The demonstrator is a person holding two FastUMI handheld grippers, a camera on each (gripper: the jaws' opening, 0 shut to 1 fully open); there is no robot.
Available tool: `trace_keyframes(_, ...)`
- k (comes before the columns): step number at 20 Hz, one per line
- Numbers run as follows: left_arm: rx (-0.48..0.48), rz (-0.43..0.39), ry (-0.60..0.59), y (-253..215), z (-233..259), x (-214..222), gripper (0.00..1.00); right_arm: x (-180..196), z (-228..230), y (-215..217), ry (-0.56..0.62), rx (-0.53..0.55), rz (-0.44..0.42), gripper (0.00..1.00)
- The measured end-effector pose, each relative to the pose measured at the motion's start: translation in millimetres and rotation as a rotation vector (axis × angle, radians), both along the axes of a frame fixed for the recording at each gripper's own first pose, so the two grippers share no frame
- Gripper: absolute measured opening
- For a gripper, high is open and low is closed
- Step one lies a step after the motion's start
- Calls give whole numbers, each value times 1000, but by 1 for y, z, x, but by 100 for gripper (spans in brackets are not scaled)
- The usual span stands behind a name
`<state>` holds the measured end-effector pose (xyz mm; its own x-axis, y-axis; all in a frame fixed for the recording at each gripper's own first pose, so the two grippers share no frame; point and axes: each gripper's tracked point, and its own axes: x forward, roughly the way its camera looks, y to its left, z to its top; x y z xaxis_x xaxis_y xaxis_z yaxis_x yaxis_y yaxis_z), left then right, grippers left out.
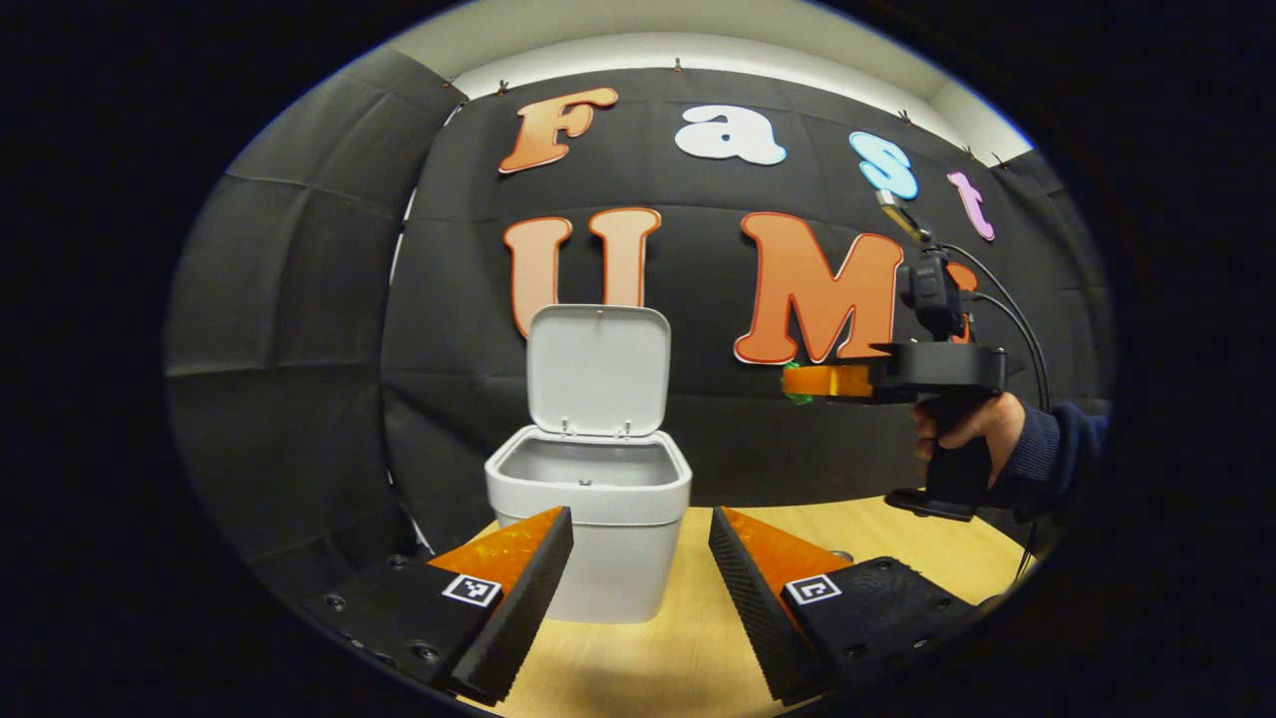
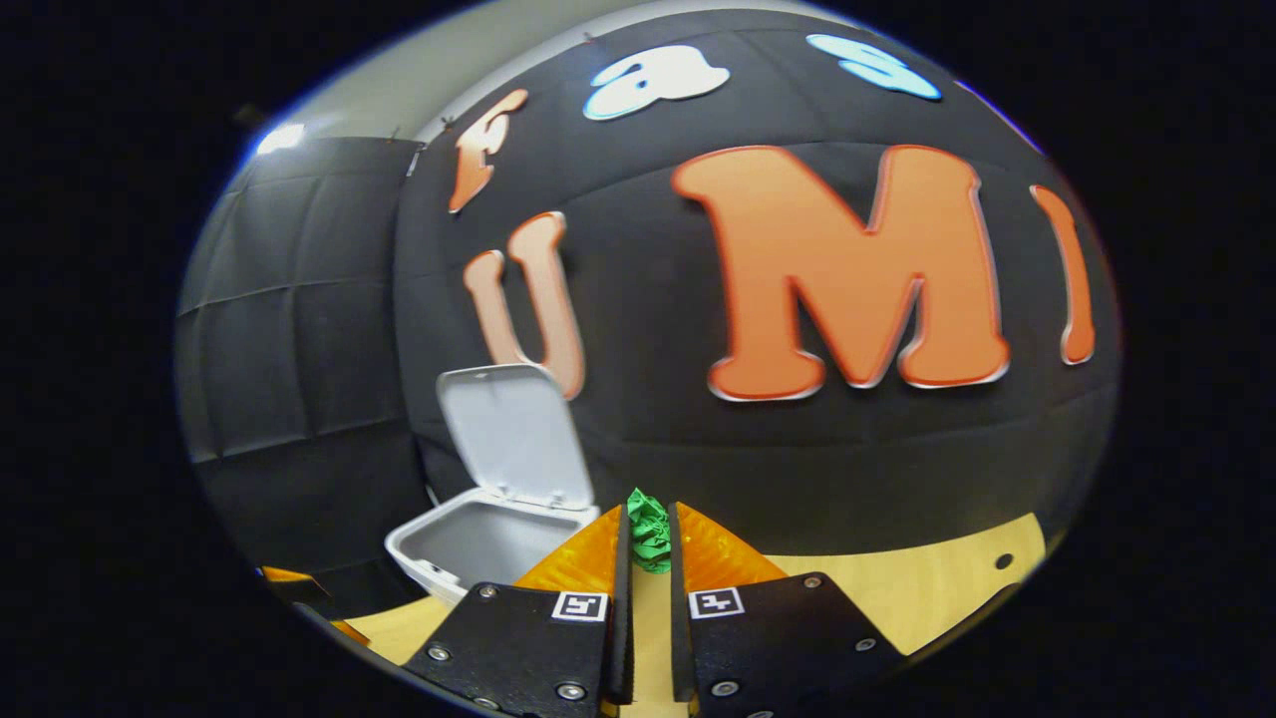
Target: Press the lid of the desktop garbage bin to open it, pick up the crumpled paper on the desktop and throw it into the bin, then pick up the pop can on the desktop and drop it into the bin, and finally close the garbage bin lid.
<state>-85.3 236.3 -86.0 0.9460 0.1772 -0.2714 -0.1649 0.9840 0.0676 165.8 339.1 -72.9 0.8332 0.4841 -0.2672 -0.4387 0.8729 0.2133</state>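
Note:
A light grey bin (image 1: 590,519) stands on the wooden table with its lid (image 1: 598,367) swung up and open. My left gripper (image 1: 640,534) is open, low over the table just in front of the bin, nothing between its fingers. My right gripper (image 2: 648,538) is shut on a green crumpled paper (image 2: 649,534), pinched at the fingertips. In the left gripper view that right gripper (image 1: 797,384) is held in the air to the right of the bin and above its rim, with a bit of green paper (image 1: 797,396) at its tips. In the right gripper view the open bin (image 2: 478,543) lies lower left.
A hand and dark sleeve (image 1: 1007,439) hold the right gripper's handle, with cables running up from it. The wooden table (image 1: 927,548) stretches right of the bin; a small hole (image 2: 1004,561) marks its far right. The black cloth wall stands close behind the bin.

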Motion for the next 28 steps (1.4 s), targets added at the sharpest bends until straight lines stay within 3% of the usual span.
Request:
trace_keyframes(4,15,109,16,46,-3,-38,88,12,-15,96,18,-31,129,15)
trace_keyframes(7,62,173,46,70,-9,-65,89,54,-11,103,1,-33,121,17)
trace_keyframes(8,73,186,53,77,-11,-70,89,66,-18,100,7,-44,124,28)
trace_keyframes(9,73,191,60,78,-15,-75,89,35,-37,108,15,-54,126,46)
trace_keyframes(11,54,189,69,74,-21,-74,89,32,-38,100,18,-51,133,75)
trace_keyframes(12,49,182,76,71,-24,-71,89,29,-35,90,20,-47,126,89)
trace_keyframes(13,50,169,73,65,-25,-66,89,27,-28,77,1,-33,112,94)
trace_keyframes(16,27,88,73,34,-31,-41,89,17,-14,19,-33,-46,43,95)
trace_keyframes(17,18,62,76,21,-37,-37,89,9,-14,-4,-29,-52,24,100)
trace_keyframes(18,14,38,87,9,-42,-32,90,1,-10,-27,-44,-61,8,95)
trace_keyframes(23,11,-95,102,-53,-54,0,94,-38,3,-158,-132,-178,-161,94)
trace_keyframes(28,47,-202,49,-112,-39,34,93,-103,-21,-256,-70,-243,-334,95)
